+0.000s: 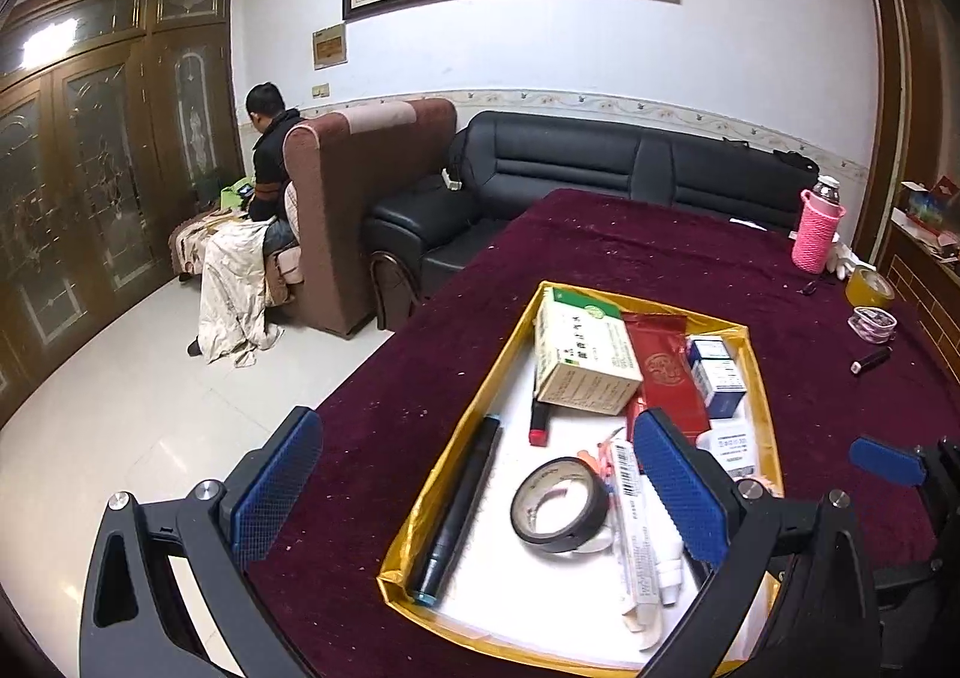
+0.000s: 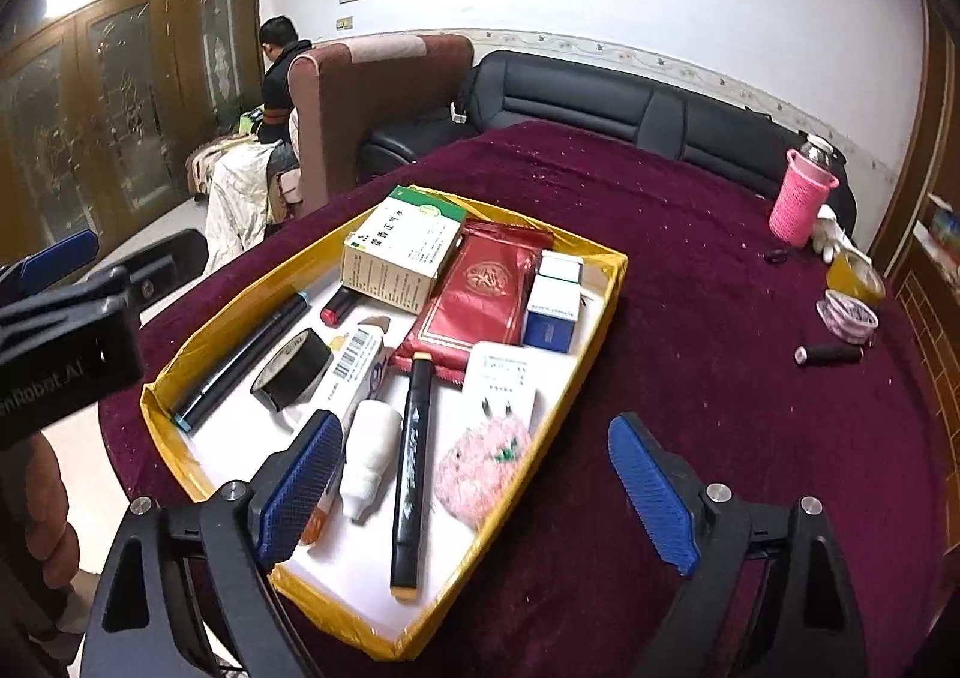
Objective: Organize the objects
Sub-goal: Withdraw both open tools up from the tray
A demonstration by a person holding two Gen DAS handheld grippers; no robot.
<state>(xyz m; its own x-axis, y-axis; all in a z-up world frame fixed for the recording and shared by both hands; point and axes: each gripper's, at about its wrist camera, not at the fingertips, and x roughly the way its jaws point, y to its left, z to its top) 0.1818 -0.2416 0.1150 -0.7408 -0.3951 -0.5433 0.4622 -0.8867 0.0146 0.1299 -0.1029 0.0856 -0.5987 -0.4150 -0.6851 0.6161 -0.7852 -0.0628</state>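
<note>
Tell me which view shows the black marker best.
Right wrist view: the black marker lies in the yellow tray, seen whole from tip to tip. In the left wrist view it can't be made out; it seems hidden behind the hand-held gripper's blue finger pad.

Black gripper [image 2: 474, 474] frames, silver screws — blue ribbed pads [image 2: 651, 492]

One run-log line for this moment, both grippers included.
left gripper: open, empty, over tray | right gripper: open, empty, over tray's near corner | black tape roll: in tray | small black cylinder: loose on cloth
</note>
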